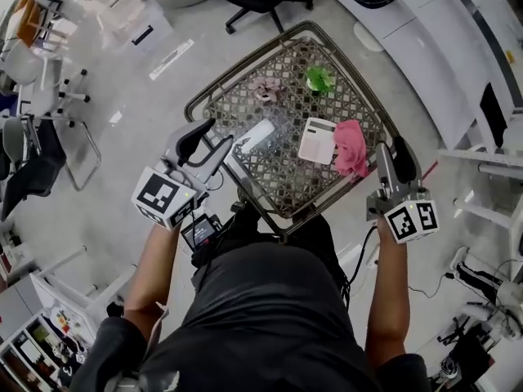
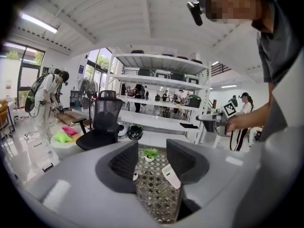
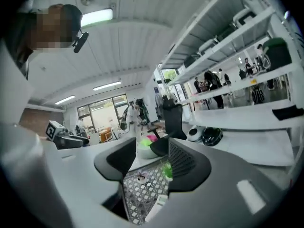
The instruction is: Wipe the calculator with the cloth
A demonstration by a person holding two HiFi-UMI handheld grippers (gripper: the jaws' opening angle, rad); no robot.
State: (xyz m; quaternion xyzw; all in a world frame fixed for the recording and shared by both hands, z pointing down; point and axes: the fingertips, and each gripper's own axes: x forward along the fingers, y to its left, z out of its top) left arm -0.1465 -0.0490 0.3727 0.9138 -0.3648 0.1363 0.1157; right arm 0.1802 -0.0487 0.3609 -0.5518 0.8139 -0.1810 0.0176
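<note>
- Step in hand: neither gripper is on anything. The left gripper (image 1: 221, 134) has its jaws apart and holds nothing. The right gripper (image 1: 391, 146) is likewise wide apart and empty. Both hang at the near edge of the worktop (image 1: 282, 174).
- The cloth (image 1: 351, 148) lies loose on the worktop, touching the right side of the calculator (image 1: 317, 140). Whether wiping is finished or not yet begun cannot be told from this.
- If wiping is still due, the next move calls for lowering the right gripper onto the cloth, pinching a fold and dragging it across the keys.
- Materials: the cloth is pink, soft and crumpled, so it should bunch easily. The calculator is a flat, white, rigid rectangle. The worktop is open metal lattice in a rounded frame, which could snag fabric.
</note>
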